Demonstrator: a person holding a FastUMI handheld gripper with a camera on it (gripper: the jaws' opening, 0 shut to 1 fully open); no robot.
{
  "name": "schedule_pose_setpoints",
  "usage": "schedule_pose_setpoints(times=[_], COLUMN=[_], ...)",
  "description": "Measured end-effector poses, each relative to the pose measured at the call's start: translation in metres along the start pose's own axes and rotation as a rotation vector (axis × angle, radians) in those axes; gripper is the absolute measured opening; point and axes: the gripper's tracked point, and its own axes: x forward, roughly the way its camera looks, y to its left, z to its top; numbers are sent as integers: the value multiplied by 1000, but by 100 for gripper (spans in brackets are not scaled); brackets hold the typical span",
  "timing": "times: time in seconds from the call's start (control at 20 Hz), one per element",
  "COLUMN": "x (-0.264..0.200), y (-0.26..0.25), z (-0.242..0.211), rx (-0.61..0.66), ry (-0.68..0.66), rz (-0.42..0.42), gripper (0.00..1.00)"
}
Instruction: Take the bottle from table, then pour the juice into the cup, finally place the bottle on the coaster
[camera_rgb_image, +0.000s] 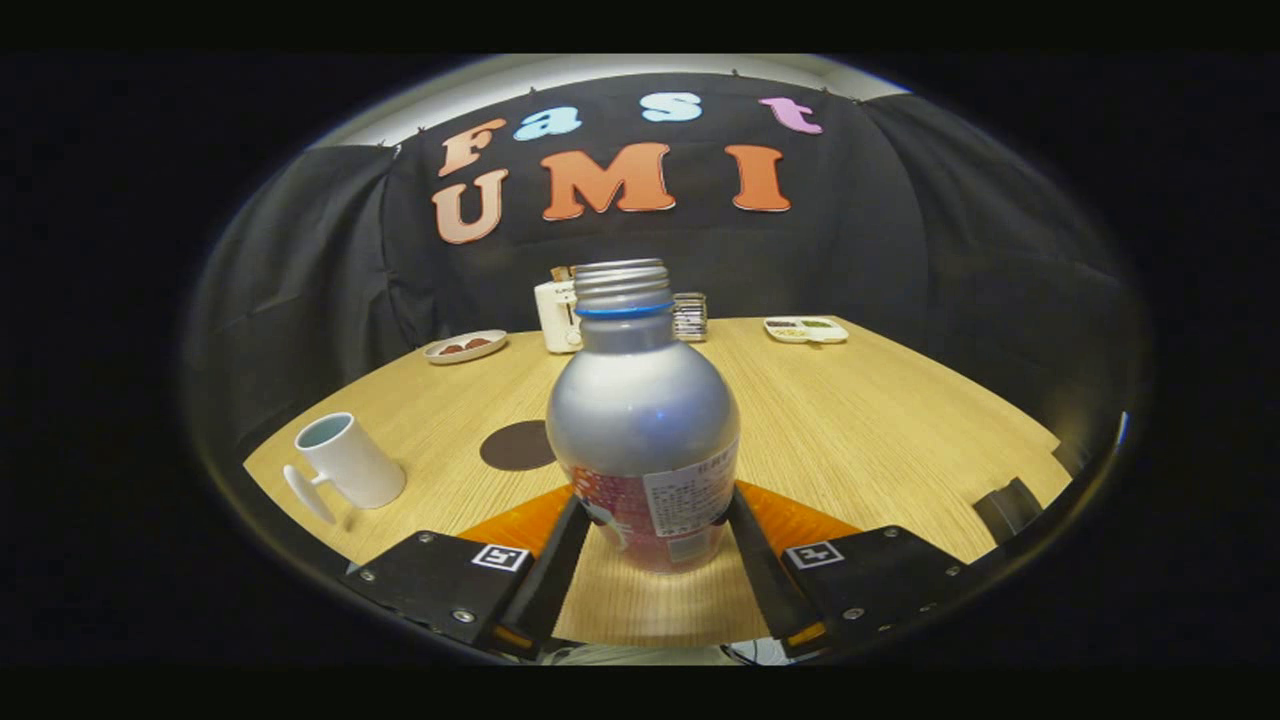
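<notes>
In the gripper view we are at the first step, taking the bottle (642, 420) from the table (860, 420). The gripper (655, 525) has its two fingers set against the bottle's lower sides, one on each flank of the label band, and as far as we can judge both are pressing on it, so we read the tongs as clamped on the bottle. Its base looks to be at or just above the wood; we cannot tell whether it is lifted yet.

Taking the bottle as our landmark: the coaster (517, 446), a dark round disc, lies just to its left and slightly behind it. The cup (345, 462), white with a handle, stands further left of the bottle, beyond the coaster, its mouth open and upward.

The next move, we judge, calls for raising the bottle clear, carrying it left over the coaster to the cup, and tipping its neck over the rim.

The bottle itself is upright, silver metal with rounded shoulders, a threaded neck with no cap, a blue ring below the thread, and a red and white label around the lower body.
</notes>
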Motion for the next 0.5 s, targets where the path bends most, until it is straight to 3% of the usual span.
schedule_pose_setpoints(times=[0.5], x=[-9], y=[66], z=[48], rx=[-226], ry=[-62], rz=[-19], gripper=[78])
